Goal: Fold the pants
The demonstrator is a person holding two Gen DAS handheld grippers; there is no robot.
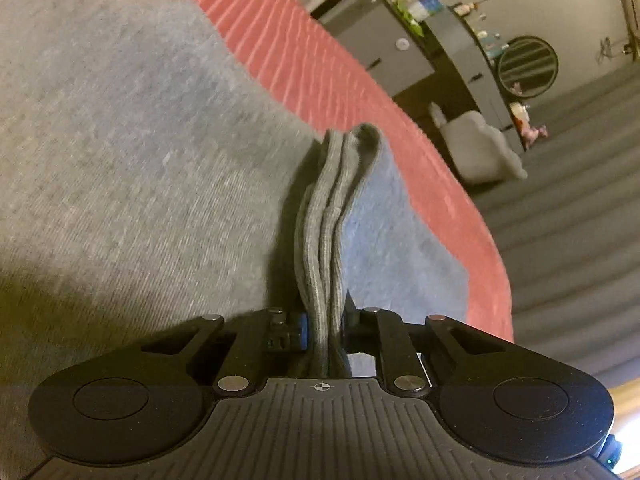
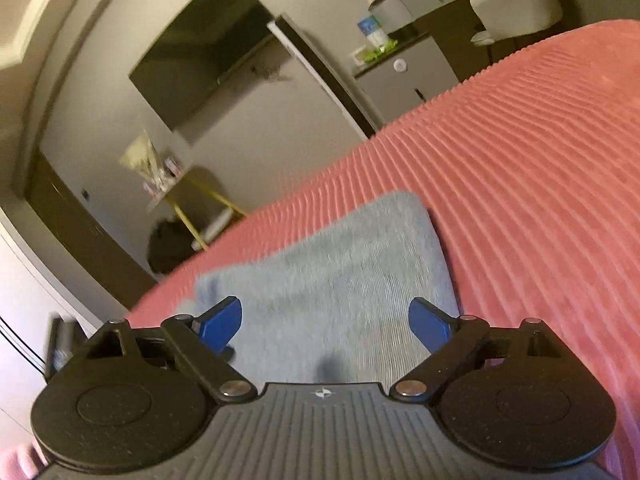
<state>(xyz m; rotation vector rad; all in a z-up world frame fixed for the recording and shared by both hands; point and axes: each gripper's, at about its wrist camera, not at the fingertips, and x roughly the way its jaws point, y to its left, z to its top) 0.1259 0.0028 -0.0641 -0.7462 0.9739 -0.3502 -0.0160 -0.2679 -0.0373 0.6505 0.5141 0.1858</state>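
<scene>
left tongs [image 1: 325,330] clench the grey knit pants' ribbed waistband [image 1: 334,216] to drag a fold, while right tongs [image 2: 325,326] hang released over them on the red ribbed bedspread [image 2: 520,140].

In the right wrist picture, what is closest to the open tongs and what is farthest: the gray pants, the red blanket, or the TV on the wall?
1. Gray pants: lying just ahead of the right tongs, between the open blue fingers.
2. Red blanket: under and beyond the pants, stretching off to the right.
3. TV: dark screen on the far wall, upper left.
</scene>
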